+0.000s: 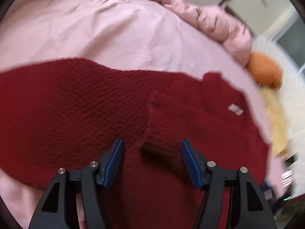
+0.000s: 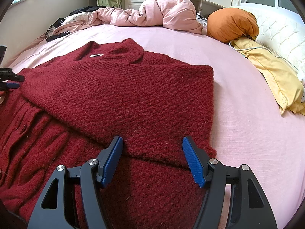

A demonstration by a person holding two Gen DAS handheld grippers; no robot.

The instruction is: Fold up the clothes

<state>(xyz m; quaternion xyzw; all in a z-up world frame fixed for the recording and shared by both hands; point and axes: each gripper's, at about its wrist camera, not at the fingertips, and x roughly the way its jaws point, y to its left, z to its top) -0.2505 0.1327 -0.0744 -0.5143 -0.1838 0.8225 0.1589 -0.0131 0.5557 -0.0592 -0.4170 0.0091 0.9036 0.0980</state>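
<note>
A dark red knitted sweater [image 2: 122,95] lies on the pink bed sheet [image 2: 247,133], partly folded, with one side laid over the body and its collar and white label [image 2: 96,55] at the far end. My right gripper [image 2: 152,152] is open and empty just above the sweater's near folded edge. In the left wrist view, which is blurred, the sweater [image 1: 76,114] fills the middle and my left gripper [image 1: 152,156] is open and empty over a raised fold [image 1: 158,126]. The left gripper also shows at the left edge of the right wrist view [image 2: 11,80].
A crumpled pink duvet [image 2: 156,15] lies at the far end of the bed. An orange cushion [image 2: 232,24] and a yellow pillow [image 2: 272,76] with a white cable lie at the right. Dark clothes [image 2: 57,32] lie at the far left.
</note>
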